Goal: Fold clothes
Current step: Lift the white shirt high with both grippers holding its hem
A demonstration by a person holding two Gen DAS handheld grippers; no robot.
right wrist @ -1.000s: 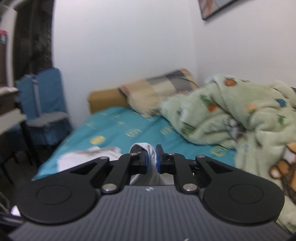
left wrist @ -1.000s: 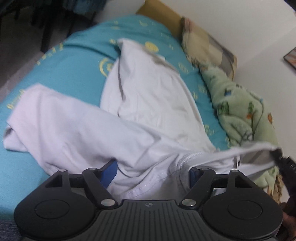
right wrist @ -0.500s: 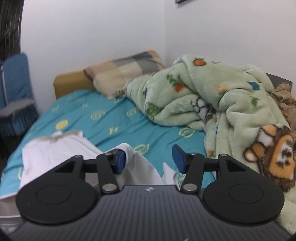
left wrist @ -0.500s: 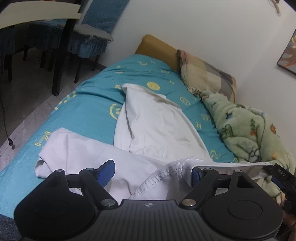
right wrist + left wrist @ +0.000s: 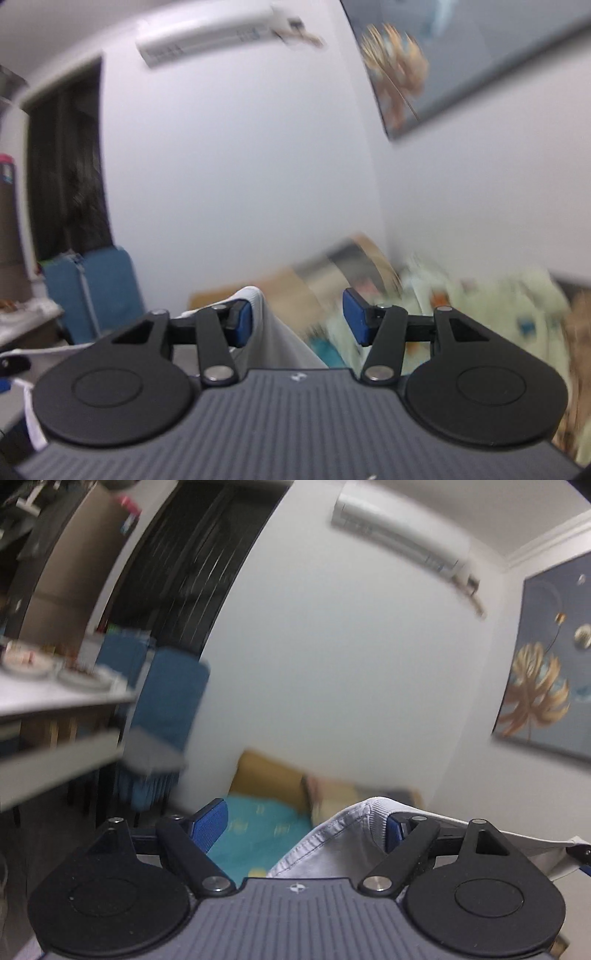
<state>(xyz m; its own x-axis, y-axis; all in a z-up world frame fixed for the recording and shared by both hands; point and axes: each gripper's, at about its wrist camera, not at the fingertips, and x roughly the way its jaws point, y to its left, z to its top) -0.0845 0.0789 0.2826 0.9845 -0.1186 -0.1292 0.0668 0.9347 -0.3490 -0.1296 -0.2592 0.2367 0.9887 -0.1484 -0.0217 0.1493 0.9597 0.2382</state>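
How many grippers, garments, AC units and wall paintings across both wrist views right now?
grippers: 2 (left gripper, right gripper)
white garment: 1
air conditioner: 1
wall painting: 1
total: 5

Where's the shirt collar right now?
In the left wrist view the white shirt's ribbed collar is draped over the left gripper's right finger, in front of the teal bed sheet.

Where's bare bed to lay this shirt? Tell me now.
Bare teal sheet shows between the yellow cushion and the white shirt, toward the blue chair. The wall side is crowded: green blanket and checked pillow. Both views are blurred.
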